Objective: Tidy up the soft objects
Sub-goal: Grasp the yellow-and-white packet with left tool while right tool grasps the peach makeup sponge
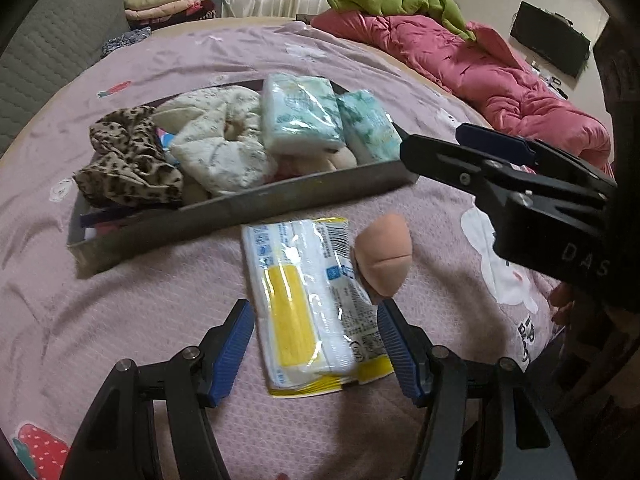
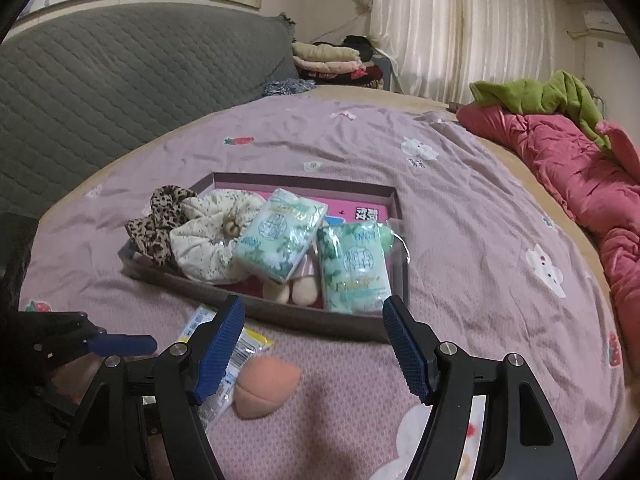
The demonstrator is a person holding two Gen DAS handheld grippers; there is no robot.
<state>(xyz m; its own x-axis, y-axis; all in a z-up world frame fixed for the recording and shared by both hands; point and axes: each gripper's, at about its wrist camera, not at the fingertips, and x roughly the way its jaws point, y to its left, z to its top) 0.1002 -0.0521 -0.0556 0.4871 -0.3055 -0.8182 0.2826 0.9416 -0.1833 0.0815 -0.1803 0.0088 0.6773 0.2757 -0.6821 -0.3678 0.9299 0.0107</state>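
Note:
A white-and-yellow plastic pack point(image 1: 308, 312) lies flat on the pink bedspread. My left gripper point(image 1: 315, 346) is open and straddles its near end, pads apart from it. A peach egg-shaped sponge point(image 1: 384, 260) rests against the pack's right edge. Behind them a shallow grey tray point(image 1: 280, 196) holds a leopard scrunchie point(image 1: 128, 156), a cream scrunchie point(image 1: 216, 148) and two green tissue packs point(image 1: 300, 112). My right gripper point(image 2: 314, 344) is open and empty, hovering over the bedspread before the tray point(image 2: 320, 320), with the sponge point(image 2: 264, 392) low to its left.
A crumpled pink quilt point(image 2: 580, 168) with a green garment point(image 2: 536, 96) runs along the bed's right side. A grey quilted headboard point(image 2: 120, 80) stands at the left, and folded clothes point(image 2: 324, 56) are stacked behind the bed.

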